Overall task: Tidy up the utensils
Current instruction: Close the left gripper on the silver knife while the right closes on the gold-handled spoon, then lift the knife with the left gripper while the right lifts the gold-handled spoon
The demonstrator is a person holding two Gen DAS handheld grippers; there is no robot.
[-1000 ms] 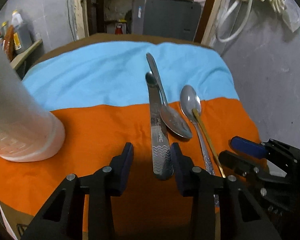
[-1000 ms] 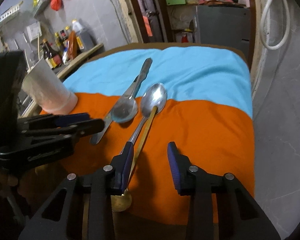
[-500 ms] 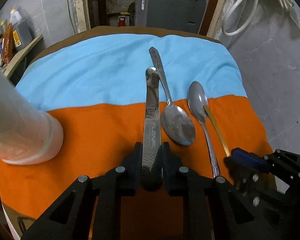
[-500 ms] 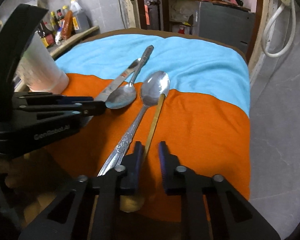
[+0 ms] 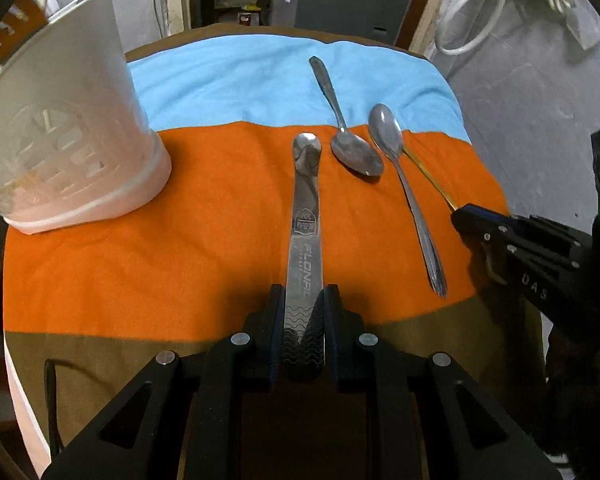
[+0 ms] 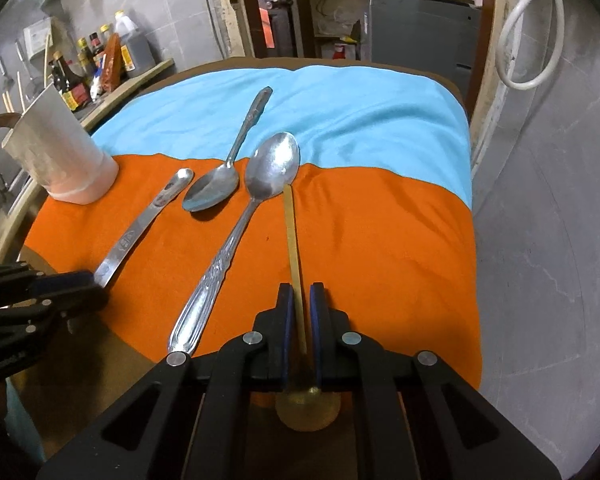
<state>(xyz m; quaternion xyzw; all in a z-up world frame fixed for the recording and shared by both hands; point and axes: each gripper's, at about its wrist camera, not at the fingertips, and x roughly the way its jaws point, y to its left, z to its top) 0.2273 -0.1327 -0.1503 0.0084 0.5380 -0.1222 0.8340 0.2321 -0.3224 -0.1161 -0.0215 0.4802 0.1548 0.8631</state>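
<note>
The job is barely begun: nothing visibly stands in the white holder yet. The left gripper is clamped on the flat steel utensil, the right gripper on the gold spoon; two silver spoons lie untouched on the orange cloth

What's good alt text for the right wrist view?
The right gripper is shut on a gold spoon lying on an orange and blue cloth. Two silver spoons lie left of it, then a flat steel utensil held by the left gripper, with a white cup behind.
</note>
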